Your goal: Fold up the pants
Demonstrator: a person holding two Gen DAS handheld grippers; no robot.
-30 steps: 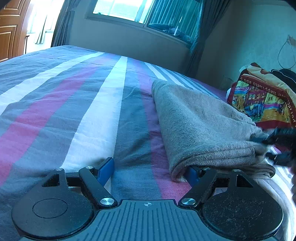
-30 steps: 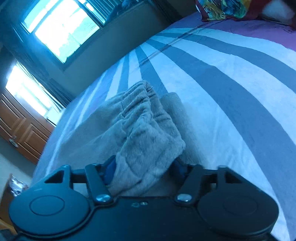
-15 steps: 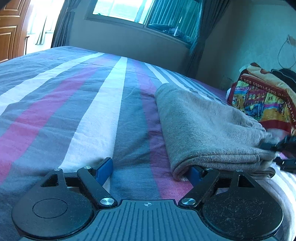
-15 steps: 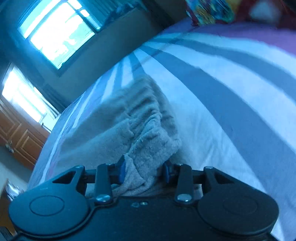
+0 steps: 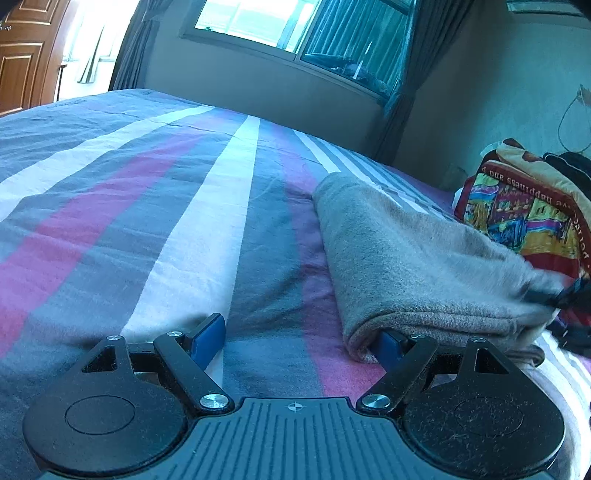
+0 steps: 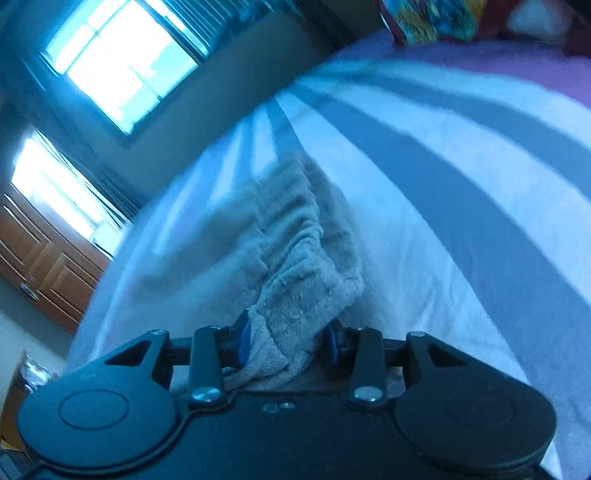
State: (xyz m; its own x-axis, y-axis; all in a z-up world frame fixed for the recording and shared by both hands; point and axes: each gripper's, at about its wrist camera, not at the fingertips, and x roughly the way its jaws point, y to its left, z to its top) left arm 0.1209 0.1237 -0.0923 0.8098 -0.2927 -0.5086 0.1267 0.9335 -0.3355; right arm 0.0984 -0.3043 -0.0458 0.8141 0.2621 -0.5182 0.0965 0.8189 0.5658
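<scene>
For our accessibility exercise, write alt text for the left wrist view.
The left gripper rests wide open on a striped bedspread, its right finger tucked under the edge of folded grey pants. A colourful printed cloth lies beyond, under a curtained window.

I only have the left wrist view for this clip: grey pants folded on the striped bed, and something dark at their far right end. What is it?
Observer: It is the right tongs. Their own camera shows them closed on the grey pants.
Reviewer: Which part of the pants do they have?
Observer: The ribbed, gathered waistband, bunched between the blue pads.
Reviewer: Does the rest of the garment hang free?
Observer: No. Beyond the grip, the pants lie on the bed, along a pale stripe.
</scene>
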